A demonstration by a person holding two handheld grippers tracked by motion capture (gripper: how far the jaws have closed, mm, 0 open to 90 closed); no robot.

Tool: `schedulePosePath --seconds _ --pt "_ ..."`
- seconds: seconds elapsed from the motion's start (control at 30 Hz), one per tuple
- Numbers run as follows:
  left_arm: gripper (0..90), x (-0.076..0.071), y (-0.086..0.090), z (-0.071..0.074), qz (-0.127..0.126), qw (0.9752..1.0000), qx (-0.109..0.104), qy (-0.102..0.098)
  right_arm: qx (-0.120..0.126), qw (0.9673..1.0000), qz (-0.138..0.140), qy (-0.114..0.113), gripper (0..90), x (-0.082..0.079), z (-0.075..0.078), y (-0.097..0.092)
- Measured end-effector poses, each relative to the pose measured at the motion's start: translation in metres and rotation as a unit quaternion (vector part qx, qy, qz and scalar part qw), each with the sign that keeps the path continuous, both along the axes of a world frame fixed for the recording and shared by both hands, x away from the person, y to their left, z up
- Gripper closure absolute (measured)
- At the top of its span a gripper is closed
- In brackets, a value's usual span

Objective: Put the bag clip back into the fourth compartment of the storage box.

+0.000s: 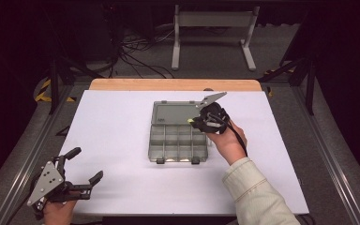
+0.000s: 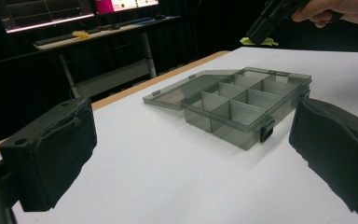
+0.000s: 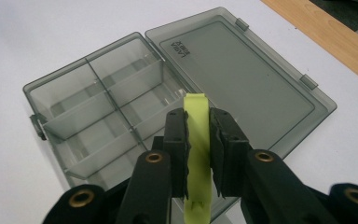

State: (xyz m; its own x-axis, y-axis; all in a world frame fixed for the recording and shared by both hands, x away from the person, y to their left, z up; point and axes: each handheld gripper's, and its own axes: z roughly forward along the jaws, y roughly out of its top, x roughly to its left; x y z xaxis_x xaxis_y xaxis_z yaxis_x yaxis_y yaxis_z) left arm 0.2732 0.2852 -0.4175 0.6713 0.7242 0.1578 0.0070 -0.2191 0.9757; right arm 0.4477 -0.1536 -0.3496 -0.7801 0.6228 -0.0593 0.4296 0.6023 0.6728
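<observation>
Strip (image 3: 197, 154) and box (image 1: 178, 140) are the pair that matters: the right gripper (image 3: 198, 140) pinches the yellow-green strip between its pads and hangs over the open box, so the box lies straight below and ahead of it. In the right gripper view the strip's long axis runs from 6 to 12 o'clock, its free tip over the compartments nearest the hinge, with the flat lid (image 3: 242, 70) off at 1 o'clock. In the high view that gripper sits at the box's 2 o'clock corner, where tray meets lid, the strip (image 1: 192, 121) showing at its tip. The left gripper (image 1: 77, 176) stands spread with nothing between its pads, near the table's (image 1: 122, 117) front left corner, well apart from the box, which lies at its 1 o'clock. The right hand is plainly the nearer, and I judge the coming move a short lowering of the strip into a compartment.
</observation>
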Motion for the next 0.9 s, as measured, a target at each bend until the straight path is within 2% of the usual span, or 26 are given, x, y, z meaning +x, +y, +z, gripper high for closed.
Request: schedulePosePath --seconds 0.4,0.53,0.9 --pt "1.4 0.000 0.000 0.000 0.001 1.0000 0.000 0.000 0.001 0.9995 -0.032 0.005 78.0 0.015 -0.009 -0.007" --pt "1.4 0.000 0.000 0.000 0.001 1.0000 0.000 -0.002 -0.002 0.9994 -0.035 -0.005 78.0 0.015 -0.012 -0.007" --pt "1.4 -0.001 0.000 0.000 0.001 1.0000 -0.001 -0.001 0.004 0.9992 -0.038 0.015 78.0 0.017 -0.030 -0.005"
